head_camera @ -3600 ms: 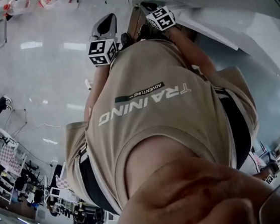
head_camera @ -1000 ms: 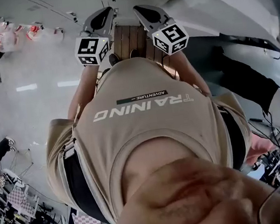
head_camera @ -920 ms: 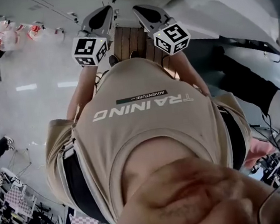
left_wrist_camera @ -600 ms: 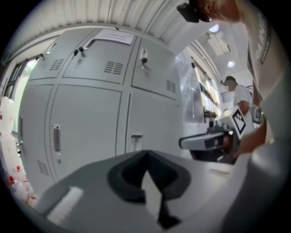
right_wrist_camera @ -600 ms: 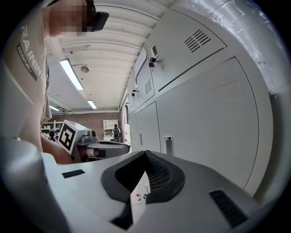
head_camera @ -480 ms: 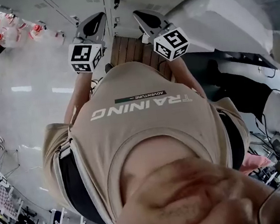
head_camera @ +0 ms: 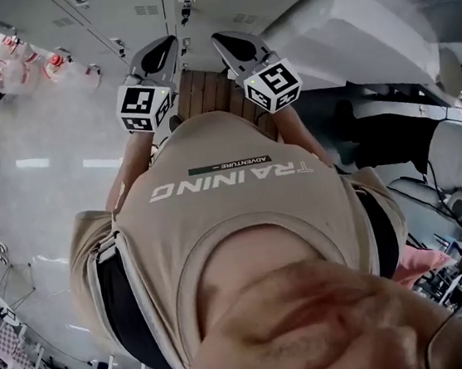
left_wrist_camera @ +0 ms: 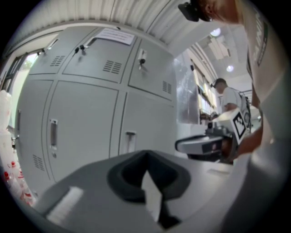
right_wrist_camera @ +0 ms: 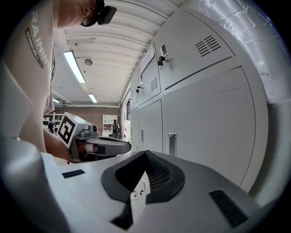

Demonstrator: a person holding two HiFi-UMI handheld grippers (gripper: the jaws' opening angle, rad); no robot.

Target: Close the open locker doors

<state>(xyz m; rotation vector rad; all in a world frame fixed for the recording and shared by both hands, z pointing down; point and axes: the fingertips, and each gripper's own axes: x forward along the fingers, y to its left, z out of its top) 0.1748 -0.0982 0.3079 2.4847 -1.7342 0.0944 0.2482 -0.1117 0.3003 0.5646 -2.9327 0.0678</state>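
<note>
I am holding my left gripper (head_camera: 160,53) and right gripper (head_camera: 229,44) side by side, jaws pressed together, empty, facing shut grey metal locker doors (left_wrist_camera: 84,120).

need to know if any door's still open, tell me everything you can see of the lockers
The lockers are a wall of pale grey, metal-looking cabinets. A top row of small doors has vent slits and locks, some with a key hanging; one door carries a paper sheet. Below stand tall doors with recessed handles and low vents. Every door the two gripper views show sits flush and shut. Nothing is seen touching them.
</note>
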